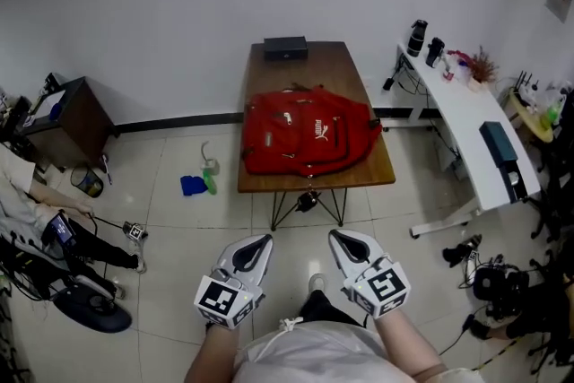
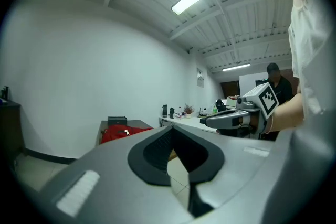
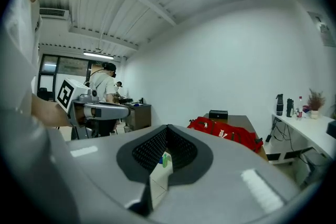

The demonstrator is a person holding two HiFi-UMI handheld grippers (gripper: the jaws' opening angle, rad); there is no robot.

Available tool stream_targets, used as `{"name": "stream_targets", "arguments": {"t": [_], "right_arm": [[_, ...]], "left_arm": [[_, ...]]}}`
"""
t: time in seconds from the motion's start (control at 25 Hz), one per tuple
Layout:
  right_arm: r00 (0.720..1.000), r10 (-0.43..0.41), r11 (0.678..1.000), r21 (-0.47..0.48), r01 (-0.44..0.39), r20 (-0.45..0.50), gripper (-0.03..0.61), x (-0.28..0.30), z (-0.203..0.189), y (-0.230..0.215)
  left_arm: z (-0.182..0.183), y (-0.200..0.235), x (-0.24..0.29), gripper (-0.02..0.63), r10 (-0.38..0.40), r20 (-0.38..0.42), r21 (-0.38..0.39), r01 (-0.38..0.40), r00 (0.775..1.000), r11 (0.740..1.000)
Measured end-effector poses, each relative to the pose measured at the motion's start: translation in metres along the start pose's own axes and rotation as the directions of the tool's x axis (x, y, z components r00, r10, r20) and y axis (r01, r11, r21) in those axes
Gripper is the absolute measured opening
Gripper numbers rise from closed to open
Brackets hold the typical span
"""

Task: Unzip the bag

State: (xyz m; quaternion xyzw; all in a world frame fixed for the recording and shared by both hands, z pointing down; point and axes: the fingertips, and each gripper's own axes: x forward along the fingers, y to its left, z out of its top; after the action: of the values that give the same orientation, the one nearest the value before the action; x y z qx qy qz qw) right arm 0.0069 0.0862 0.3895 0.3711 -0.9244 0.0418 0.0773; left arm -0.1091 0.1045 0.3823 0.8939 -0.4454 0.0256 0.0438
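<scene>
A red backpack (image 1: 305, 132) lies flat on a brown wooden table (image 1: 314, 58) in the middle of the room. It also shows as a low red shape in the left gripper view (image 2: 119, 132) and the right gripper view (image 3: 226, 131). Both grippers are held close to my body, well short of the table and apart from the bag. My left gripper (image 1: 262, 239) has its jaws together with nothing between them. My right gripper (image 1: 337, 236) is shut and empty too. Each gripper appears in the other's view: the right gripper (image 2: 236, 118), the left gripper (image 3: 100, 111).
A black box (image 1: 285, 47) sits at the table's far end. A white desk (image 1: 466, 117) with bottles and a plant stands to the right. A dark cabinet (image 1: 72, 112) is at the left, with blue and green items (image 1: 197, 184) on the tiled floor. A person (image 1: 36, 211) sits at the far left.
</scene>
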Motion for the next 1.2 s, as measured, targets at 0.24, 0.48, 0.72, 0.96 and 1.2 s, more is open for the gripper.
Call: {"name": "stream_targets", "arguments": {"t": [0.24, 0.48, 0.72, 0.96, 1.2], "right_arm": [[0.999, 0.029, 1.0, 0.007, -0.029, -0.042, 0.005, 0.05, 0.008, -0.102], [0.99, 0.087, 0.995, 0.067, -0.08, -0.108, 0.005, 0.095, -0.004, -0.141], [0.97, 0.134, 0.983, 0.15, -0.105, -0.203, 0.005, 0.136, -0.04, -0.15], [0.932, 0.126, 0.975, 0.215, -0.054, -0.339, 0.005, 0.173, -0.082, -0.15], [0.887, 0.14, 0.95, 0.314, 0.005, -0.439, 0.044, 0.221, -0.14, -0.149]], "left_arm": [[0.012, 0.037, 0.104, 0.006, 0.015, -0.029, 0.002, -0.015, 0.999, 1.0], [-0.004, 0.069, 0.149, 0.005, 0.04, -0.097, -0.071, -0.047, 0.995, 0.996], [-0.036, 0.101, 0.177, 0.005, 0.021, -0.163, -0.107, -0.038, 0.986, 0.994], [-0.069, 0.131, 0.207, 0.006, -0.062, -0.217, -0.135, 0.033, 0.974, 0.99], [-0.121, 0.152, 0.239, 0.006, -0.172, -0.291, -0.108, 0.146, 0.941, 0.983]]}}
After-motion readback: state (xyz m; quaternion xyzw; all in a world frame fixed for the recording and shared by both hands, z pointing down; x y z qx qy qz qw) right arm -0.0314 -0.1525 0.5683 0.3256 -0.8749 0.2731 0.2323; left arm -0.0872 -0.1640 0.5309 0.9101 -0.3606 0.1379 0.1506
